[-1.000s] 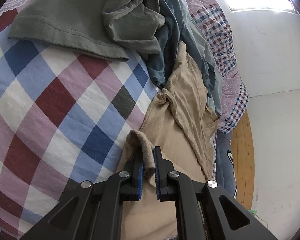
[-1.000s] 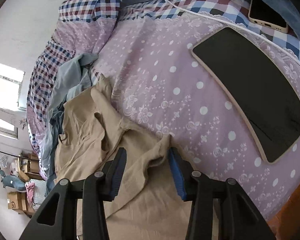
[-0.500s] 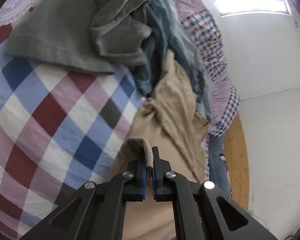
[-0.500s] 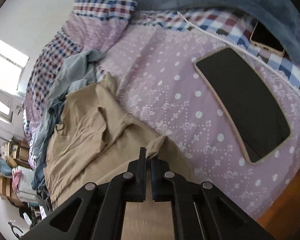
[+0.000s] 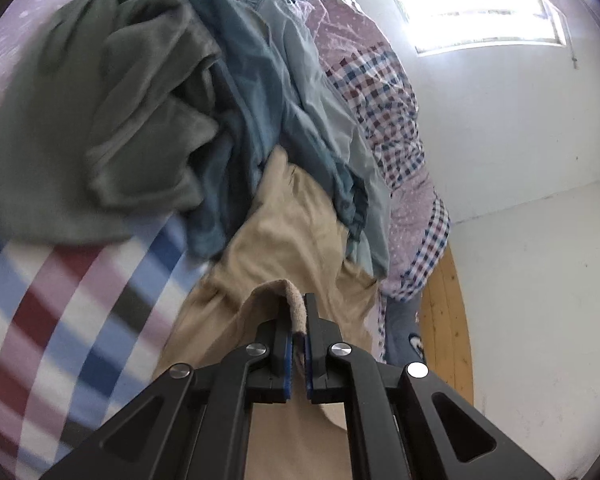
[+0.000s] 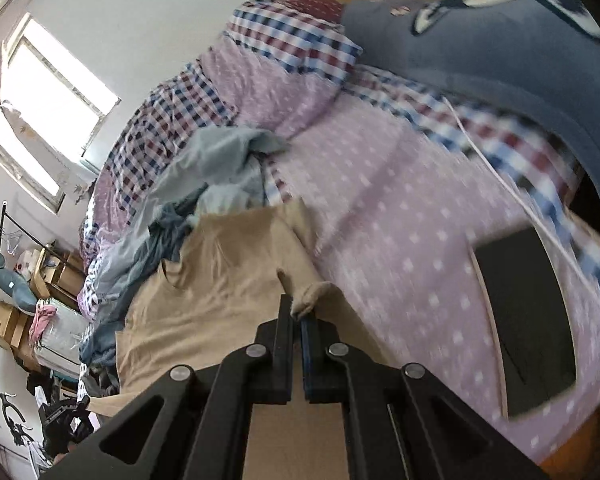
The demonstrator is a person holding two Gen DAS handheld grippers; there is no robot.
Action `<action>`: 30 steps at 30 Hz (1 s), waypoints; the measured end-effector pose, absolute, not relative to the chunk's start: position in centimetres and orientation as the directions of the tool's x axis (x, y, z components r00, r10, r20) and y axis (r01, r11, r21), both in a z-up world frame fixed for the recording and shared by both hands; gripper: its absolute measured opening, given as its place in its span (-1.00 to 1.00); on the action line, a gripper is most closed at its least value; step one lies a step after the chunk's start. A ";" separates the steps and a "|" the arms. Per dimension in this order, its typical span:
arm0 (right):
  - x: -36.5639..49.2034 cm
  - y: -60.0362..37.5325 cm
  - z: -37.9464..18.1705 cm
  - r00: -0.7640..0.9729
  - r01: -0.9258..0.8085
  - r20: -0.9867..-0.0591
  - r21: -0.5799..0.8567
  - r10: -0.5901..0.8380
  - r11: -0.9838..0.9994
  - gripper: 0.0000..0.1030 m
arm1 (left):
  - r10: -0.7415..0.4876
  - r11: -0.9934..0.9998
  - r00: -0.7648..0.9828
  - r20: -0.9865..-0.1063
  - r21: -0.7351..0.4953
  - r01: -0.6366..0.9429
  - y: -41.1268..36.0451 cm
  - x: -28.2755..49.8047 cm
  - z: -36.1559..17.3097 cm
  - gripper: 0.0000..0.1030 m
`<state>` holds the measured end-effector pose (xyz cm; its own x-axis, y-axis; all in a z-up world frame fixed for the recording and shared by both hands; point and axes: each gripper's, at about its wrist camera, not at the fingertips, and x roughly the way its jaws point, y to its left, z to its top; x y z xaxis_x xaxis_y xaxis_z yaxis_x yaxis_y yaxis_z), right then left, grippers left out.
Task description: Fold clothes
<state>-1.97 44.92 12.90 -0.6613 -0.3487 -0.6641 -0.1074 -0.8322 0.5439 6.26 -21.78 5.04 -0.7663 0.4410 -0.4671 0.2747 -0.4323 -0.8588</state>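
Tan shirt point(image 5: 284, 220) pinched at two edges, spread over the bed point(image 6: 400, 200).
Left gripper point(image 5: 298, 320) and right gripper point(image 6: 298, 314) clamped on cloth; unfolded, other garments heaped beyond.
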 end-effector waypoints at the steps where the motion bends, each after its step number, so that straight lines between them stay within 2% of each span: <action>1: -2.8 45.0 12.9 -0.663 -0.105 -0.660 0.549 -0.353 -0.829 -0.98 | 0.432 -0.436 -0.768 -0.473 -0.855 0.282 -21.9 5.5 5.4 -0.96; 14: -16.3 41.0 14.1 -0.690 -0.018 -0.628 0.512 -0.360 -0.859 -0.98 | 0.297 -0.492 -0.786 -0.543 -0.792 0.361 -24.1 -7.5 8.3 -0.96; 27: -27.8 38.1 11.1 -0.673 -0.003 -0.676 0.410 -0.301 -0.912 -0.98 | 0.172 -0.609 -0.724 -0.668 -0.650 0.455 -24.3 -19.5 6.5 -0.96; 30: -29.3 37.6 10.8 -0.679 -0.001 -0.674 0.396 -0.290 -0.918 -0.98 | 0.157 -0.614 -0.729 -0.667 -0.644 0.457 -24.3 -20.9 6.1 -0.96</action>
